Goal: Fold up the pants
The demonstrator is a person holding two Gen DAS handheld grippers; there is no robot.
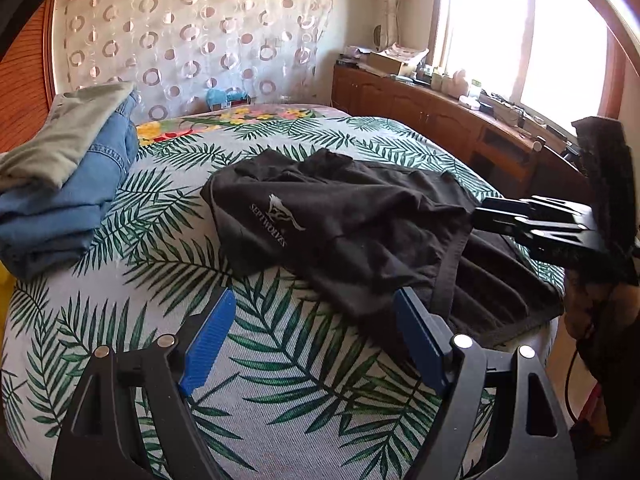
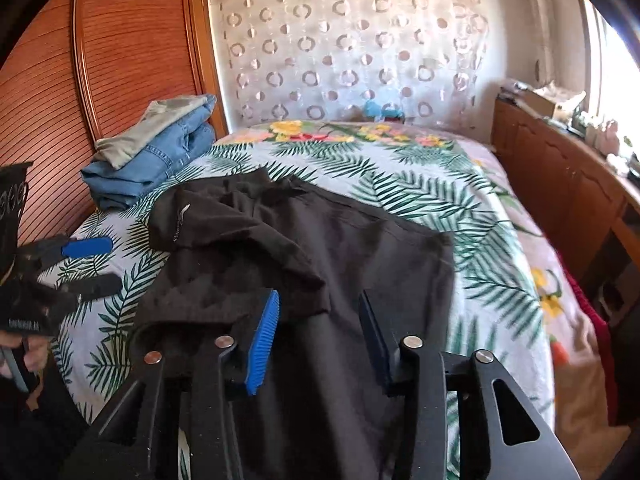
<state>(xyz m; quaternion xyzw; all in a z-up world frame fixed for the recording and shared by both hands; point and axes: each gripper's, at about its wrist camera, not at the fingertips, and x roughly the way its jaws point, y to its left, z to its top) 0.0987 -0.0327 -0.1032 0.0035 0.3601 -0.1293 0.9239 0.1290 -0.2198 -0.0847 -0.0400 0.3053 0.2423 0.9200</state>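
Pants: crumpled black fabric pants [image 1: 360,216] on palm-leaf-print bed sheet [image 1: 280,360].
Left tongs [image 1: 316,312]: spread apart, empty, beside pants' edge.
Right tongs [image 2: 320,312]: gaping, unclamped, above black fabric.

pants [image 1: 360,216] crumpled on bed [image 1: 280,380], mid-bed | stack of folded clothes [image 1: 64,184] on bed, left of pants, well apart | cabinet [image 1: 440,116] right of bed, along window | curtain [image 1: 192,40] behind bed | left gripper [image 1: 316,340] over bed near pants' front edge | right gripper [image 2: 316,340] over pants
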